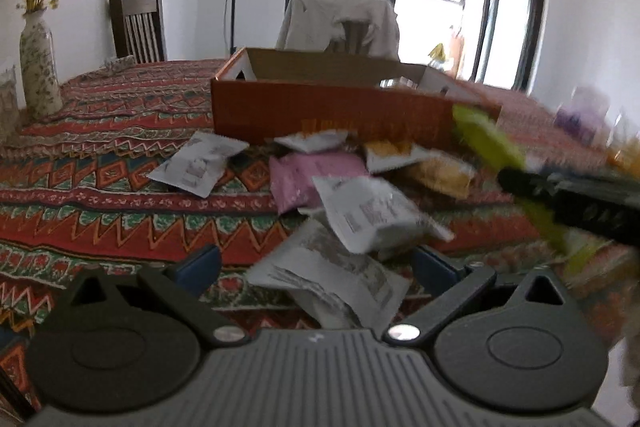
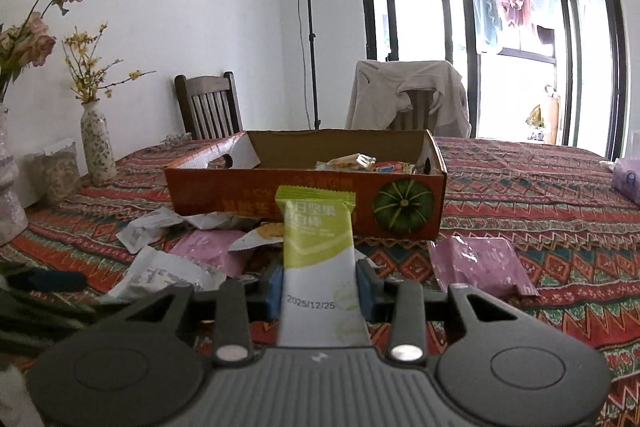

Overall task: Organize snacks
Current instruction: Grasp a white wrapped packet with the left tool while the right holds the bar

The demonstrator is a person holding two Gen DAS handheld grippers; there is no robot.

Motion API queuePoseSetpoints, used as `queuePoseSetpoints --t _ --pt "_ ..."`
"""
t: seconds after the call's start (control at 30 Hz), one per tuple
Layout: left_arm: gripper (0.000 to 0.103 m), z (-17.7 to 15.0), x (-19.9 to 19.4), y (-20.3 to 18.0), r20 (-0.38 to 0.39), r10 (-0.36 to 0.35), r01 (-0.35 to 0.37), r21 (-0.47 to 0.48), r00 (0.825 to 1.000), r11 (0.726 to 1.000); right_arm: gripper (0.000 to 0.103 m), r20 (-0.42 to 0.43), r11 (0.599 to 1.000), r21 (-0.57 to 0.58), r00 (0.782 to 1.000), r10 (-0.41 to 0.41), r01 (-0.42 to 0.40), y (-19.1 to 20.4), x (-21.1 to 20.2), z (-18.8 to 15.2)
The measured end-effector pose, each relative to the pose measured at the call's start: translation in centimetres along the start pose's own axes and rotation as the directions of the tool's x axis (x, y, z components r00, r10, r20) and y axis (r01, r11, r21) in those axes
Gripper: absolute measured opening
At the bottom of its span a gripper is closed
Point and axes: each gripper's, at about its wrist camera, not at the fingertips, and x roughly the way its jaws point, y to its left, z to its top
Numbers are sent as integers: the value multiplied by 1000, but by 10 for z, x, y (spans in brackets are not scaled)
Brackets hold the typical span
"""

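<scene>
My right gripper (image 2: 320, 287) is shut on a green and white snack bar (image 2: 318, 251), which stands upright between the blue pads, in front of the orange cardboard box (image 2: 304, 195). The box holds a few wrapped snacks (image 2: 352, 162). My left gripper (image 1: 316, 263) is open above a heap of packets: white ones (image 1: 368, 215), a pink one (image 1: 304, 175) and a yellow one (image 1: 436, 171). None is between its pads. In the left wrist view the right gripper (image 1: 560, 191) with the green bar (image 1: 488, 135) comes in blurred from the right, near the orange box (image 1: 332, 111).
A patterned red cloth (image 2: 540, 211) covers the table. Another pink packet (image 2: 480, 263) lies right of my right gripper. Vases with flowers (image 2: 96, 143) and jars (image 2: 60, 171) stand at the left. Two chairs (image 2: 208, 107) are behind the table, one draped with a jacket (image 2: 404, 95).
</scene>
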Motion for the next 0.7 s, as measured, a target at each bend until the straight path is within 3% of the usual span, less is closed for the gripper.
queuePoseSetpoints --t 0.17,0.4,0.7 --pt "103 -2 15 -5 -50 78 -78 -4 996 997 36 7 1000 6 1000 7 -7 -2 -6 -2" --pt "103 -4 8 21 -69 154 -159 -78 986 984 37 1 1000 18 1000 11 -11 -4 -7 -6" --pt "103 7 1 48 -70 181 -192 -190 981 963 37 4 1000 17 1000 12 -12 -2 -8 -7"
